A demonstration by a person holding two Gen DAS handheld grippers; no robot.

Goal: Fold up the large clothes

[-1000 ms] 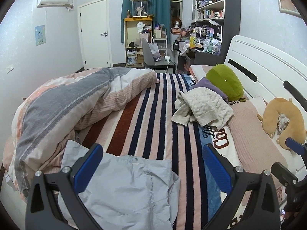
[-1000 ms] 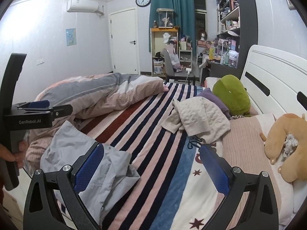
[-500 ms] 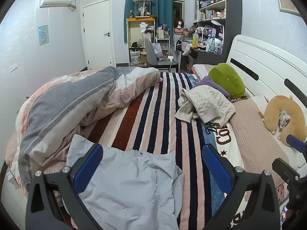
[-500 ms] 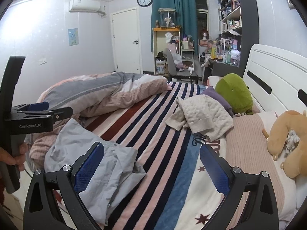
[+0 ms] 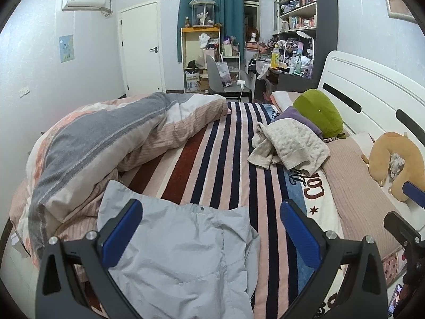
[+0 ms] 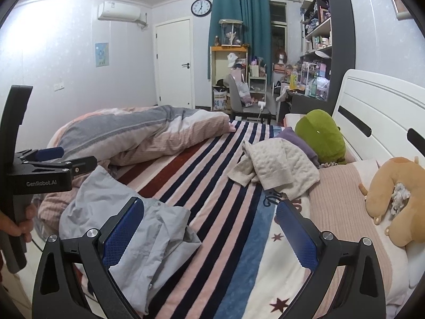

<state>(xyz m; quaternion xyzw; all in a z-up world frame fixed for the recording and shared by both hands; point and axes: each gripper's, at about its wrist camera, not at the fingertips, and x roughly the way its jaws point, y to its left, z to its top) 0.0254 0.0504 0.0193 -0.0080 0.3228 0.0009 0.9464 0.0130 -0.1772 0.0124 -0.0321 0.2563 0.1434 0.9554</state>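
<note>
A light grey-blue garment (image 5: 180,260) lies crumpled on the near end of the striped bed; it also shows in the right wrist view (image 6: 138,228). My left gripper (image 5: 209,228) is open and empty, hovering above the garment. My right gripper (image 6: 209,228) is open and empty, to the right of the garment over the striped blanket (image 6: 220,194). A cream knitted sweater (image 5: 289,146) lies in a heap further up the bed; it also shows in the right wrist view (image 6: 276,167). The left gripper body (image 6: 39,170) shows at the left of the right wrist view.
A bunched duvet (image 5: 106,138) fills the left side of the bed. A green plush (image 5: 316,111), a purple cloth and an orange neck pillow (image 5: 393,159) lie by the white headboard (image 5: 372,93). A chair, shelves and cluttered desk stand beyond the bed.
Both grippers have drawn back and risen slightly, so more of the grey garment shows below them. The garment and the sweater have not moved.
</note>
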